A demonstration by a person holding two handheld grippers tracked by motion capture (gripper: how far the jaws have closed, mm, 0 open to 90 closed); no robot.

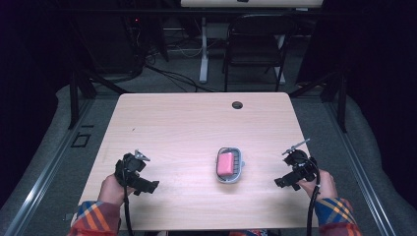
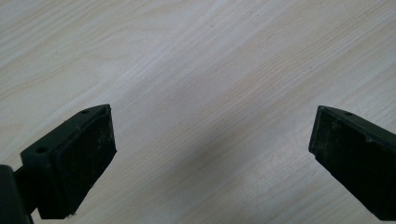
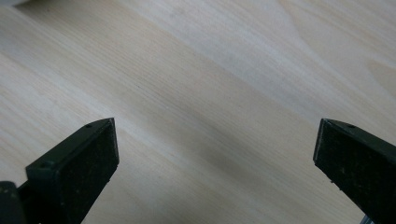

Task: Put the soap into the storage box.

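Note:
A pink bar of soap (image 1: pixel 225 164) lies in a small grey soap dish (image 1: pixel 239 169) on the light wooden table (image 1: pixel 196 128), near its front middle. My left gripper (image 1: pixel 147 186) rests at the front left of the table, held in a hand with a plaid sleeve. Its jaws stand wide apart over bare wood in the left gripper view (image 2: pixel 212 154). My right gripper (image 1: pixel 284 183) sits at the front right, to the right of the dish and apart from it. Its jaws are wide open with only wood between them in the right gripper view (image 3: pixel 215 158).
A round cable hole (image 1: pixel 237 104) is in the table near its far edge. Behind the table stand a black folding chair (image 1: pixel 255 44) and a white desk leg (image 1: pixel 203 49) with cables on the floor. Dark curtains close both sides.

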